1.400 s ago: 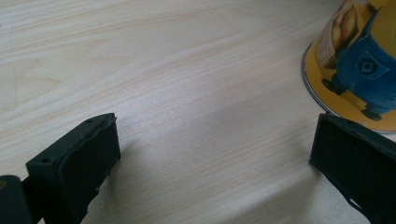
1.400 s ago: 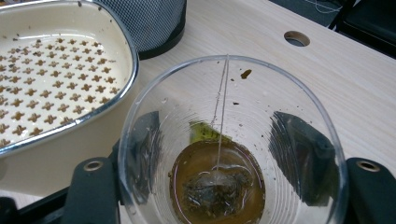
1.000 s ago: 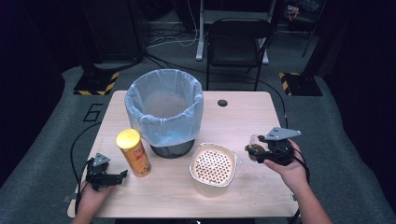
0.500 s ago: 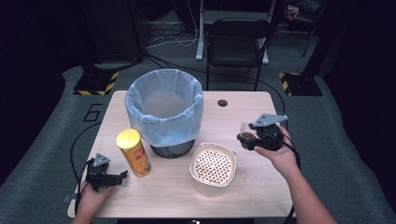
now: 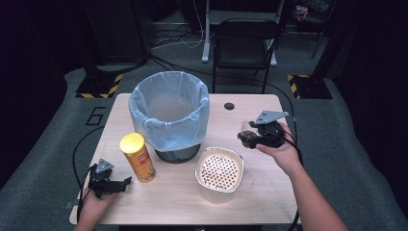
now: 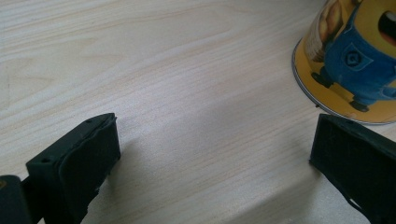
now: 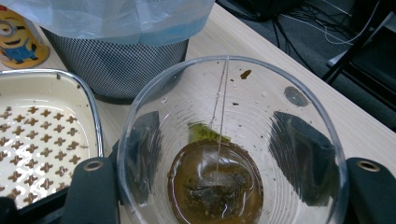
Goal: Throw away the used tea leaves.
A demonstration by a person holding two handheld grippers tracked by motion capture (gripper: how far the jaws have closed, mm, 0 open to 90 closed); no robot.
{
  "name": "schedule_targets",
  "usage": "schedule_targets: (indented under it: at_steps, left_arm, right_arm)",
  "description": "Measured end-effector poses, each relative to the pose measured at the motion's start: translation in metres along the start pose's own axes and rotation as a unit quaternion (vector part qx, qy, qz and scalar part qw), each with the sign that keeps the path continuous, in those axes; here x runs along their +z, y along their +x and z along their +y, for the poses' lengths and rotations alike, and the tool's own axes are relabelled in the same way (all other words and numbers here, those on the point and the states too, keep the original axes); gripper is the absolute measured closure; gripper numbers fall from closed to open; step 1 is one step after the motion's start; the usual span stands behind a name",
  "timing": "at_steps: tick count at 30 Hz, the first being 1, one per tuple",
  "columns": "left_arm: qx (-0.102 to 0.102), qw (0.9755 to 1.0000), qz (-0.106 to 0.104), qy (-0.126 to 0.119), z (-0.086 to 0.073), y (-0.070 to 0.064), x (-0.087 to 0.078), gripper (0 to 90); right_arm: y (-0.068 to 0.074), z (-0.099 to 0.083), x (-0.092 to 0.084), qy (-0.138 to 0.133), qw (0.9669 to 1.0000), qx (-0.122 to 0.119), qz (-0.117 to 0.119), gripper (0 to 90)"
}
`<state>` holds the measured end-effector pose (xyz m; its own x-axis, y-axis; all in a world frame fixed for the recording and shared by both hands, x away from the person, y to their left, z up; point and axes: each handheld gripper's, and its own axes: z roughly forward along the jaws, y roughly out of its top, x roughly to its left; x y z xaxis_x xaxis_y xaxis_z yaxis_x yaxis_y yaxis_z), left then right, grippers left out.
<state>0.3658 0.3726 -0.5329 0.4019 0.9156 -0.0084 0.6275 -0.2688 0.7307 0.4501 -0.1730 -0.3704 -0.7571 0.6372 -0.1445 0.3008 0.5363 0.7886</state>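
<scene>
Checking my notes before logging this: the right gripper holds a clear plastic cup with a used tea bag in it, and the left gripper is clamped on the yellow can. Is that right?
Not quite. The left gripper has open jaws holding nothing; the yellow can stands beside it, as the left gripper view shows. The right gripper does hold the clear plastic cup with the tea bag.

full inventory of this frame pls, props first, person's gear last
clear plastic cup: 1, transparent, clamped between the right gripper's jaws, above the table's right side
tea bag: 1, brown and wet with a green tag on a string, in the cup's bottom
waste bin: 1, dark mesh with pale blue liner, table centre rear
chip can: 1, yellow with cartoon print, upright, left of the bin
perforated tray: 1, cream, in front of the bin on the right
table: 1, light wood
chair: 1, black, behind the table
left gripper: 1, black, jaws open, low at the table's near left edge
right gripper: 1, black, shut on the cup
</scene>
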Motion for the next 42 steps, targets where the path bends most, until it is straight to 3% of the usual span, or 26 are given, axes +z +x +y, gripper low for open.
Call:
schedule_targets:
  at_steps: [2, 5, 6, 10, 16, 20, 23, 26, 28, 29, 30, 32, 34, 36, 39, 40, 41, 42]
  left_arm:
    - [0.0, 1.0, 0.0, 0.001, 0.0, 0.0, 0.0, 1.2]
    - [0.002, 0.9999, -0.005, 0.012, 0.0, 0.0, -0.002, 1.2]
    - [0.001, 1.0, -0.002, 0.004, 0.0, 0.0, -0.001, 1.2]
    - [0.001, 1.0, -0.002, 0.004, 0.0, 0.0, -0.001, 1.2]
    - [0.001, 1.0, -0.002, 0.005, 0.0, 0.0, -0.001, 1.2]
    - [0.001, 1.0, -0.003, 0.005, 0.0, 0.0, -0.001, 1.2]
    - [0.001, 1.0, -0.002, 0.005, 0.0, 0.0, -0.001, 1.2]
    - [0.001, 1.0, -0.002, 0.005, 0.0, 0.0, -0.001, 1.2]
    - [0.001, 1.0, -0.002, 0.004, 0.0, 0.0, -0.001, 1.2]
    - [0.001, 1.0, -0.002, 0.004, 0.0, 0.0, -0.001, 1.2]
    - [0.004, 1.0, -0.003, 0.008, 0.0, 0.0, -0.002, 1.2]
    - [0.004, 1.0, -0.003, 0.009, 0.0, 0.0, -0.002, 1.2]
    - [0.004, 0.9999, -0.003, 0.009, 0.0, 0.0, -0.002, 1.2]
    - [0.004, 1.0, -0.003, 0.009, 0.0, 0.0, -0.002, 1.2]
    - [0.004, 1.0, -0.003, 0.008, 0.0, 0.0, -0.002, 1.2]
    - [0.004, 1.0, -0.003, 0.008, 0.0, 0.0, -0.002, 1.2]
    - [0.004, 1.0, -0.003, 0.009, 0.0, 0.0, -0.002, 1.2]
    - [0.004, 1.0, -0.003, 0.008, 0.0, 0.0, -0.002, 1.2]
  right_arm:
    - [-0.002, 0.0, 0.001, -0.003, 0.9999, 0.001, 0.012, 33.6]
    - [-0.003, 0.002, 0.004, -0.01, 0.9999, 0.001, 0.012, 33.5]
    - [-0.003, 0.002, 0.004, -0.008, 0.9999, 0.001, 0.013, 33.5]
    - [0.001, 0.008, 0.006, -0.014, 0.9996, -0.016, 0.016, 33.5]
    - [0.016, 0.022, 0.01, -0.029, 0.9975, -0.058, 0.028, 33.5]
    - [0.029, 0.031, 0.014, -0.04, 0.9929, -0.11, 0.019, 33.6]
    - [0.04, 0.035, 0.014, -0.049, 0.9868, -0.154, -0.006, 33.8]
    - [0.05, 0.035, 0.014, -0.055, 0.9773, -0.204, -0.022, 34.0]
    - [0.058, 0.034, 0.014, -0.055, 0.9687, -0.24, -0.034, 34.1]
    - [0.058, 0.034, 0.014, -0.055, 0.9687, -0.24, -0.034, 34.1]
    - [0.062, 0.032, 0.016, -0.056, 0.9639, -0.258, -0.038, 34.1]
    - [0.064, 0.031, 0.017, -0.057, 0.9611, -0.267, -0.04, 34.1]
    - [0.065, 0.031, 0.017, -0.056, 0.961, -0.268, -0.038, 34.1]
    - [0.068, 0.03, 0.018, -0.056, 0.9574, -0.28, -0.041, 34.2]
    - [0.07, 0.029, 0.018, -0.056, 0.9547, -0.288, -0.048, 34.3]
    - [0.074, 0.029, 0.016, -0.053, 0.9484, -0.306, -0.065, 34.4]
    - [0.074, 0.029, 0.016, -0.053, 0.9484, -0.306, -0.065, 34.4]
    - [0.076, 0.029, 0.015, -0.054, 0.9428, -0.321, -0.073, 34.6]
